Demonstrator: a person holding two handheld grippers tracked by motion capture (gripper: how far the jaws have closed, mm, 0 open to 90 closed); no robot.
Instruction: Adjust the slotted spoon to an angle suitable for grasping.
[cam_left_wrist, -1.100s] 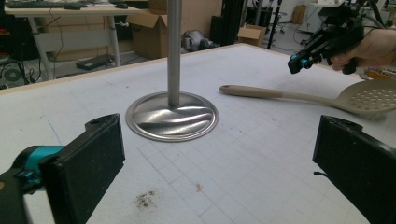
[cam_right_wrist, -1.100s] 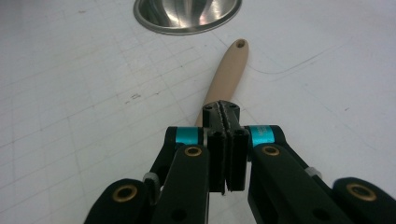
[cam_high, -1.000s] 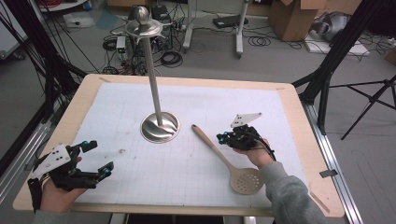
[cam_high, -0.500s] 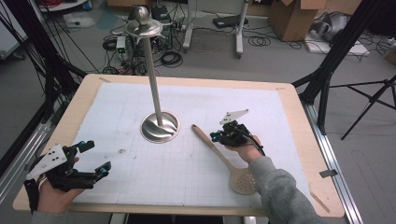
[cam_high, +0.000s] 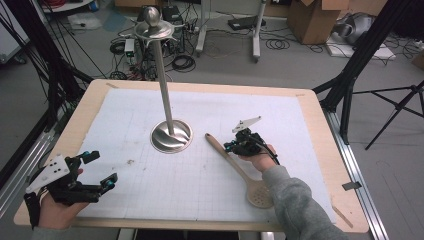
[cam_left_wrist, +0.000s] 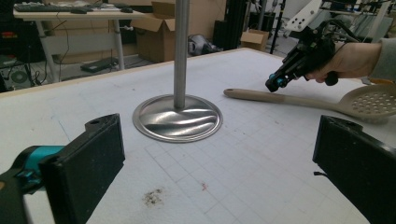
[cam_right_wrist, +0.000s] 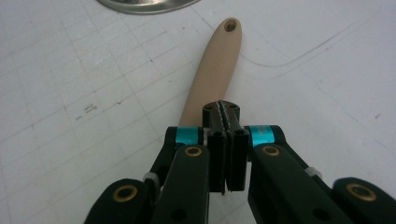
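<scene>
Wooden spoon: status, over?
Right gripper shut, empty, over the wooden spoon handle. Left gripper open, idle near table edge. Spoon flat on mat beside steel stand; nothing blocking.

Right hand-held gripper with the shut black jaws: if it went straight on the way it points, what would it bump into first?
Most likely the handle of the pale wooden slotted spoon, just below and ahead of the right hand-held gripper. Whether they already touch is unclear.

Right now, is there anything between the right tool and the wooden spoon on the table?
Nothing visible. The right tool, its jaws shut together, hangs just above the wooden spoon handle, with only bare white mat around. The metal stand sits off to the side, past the handle's end.
</scene>
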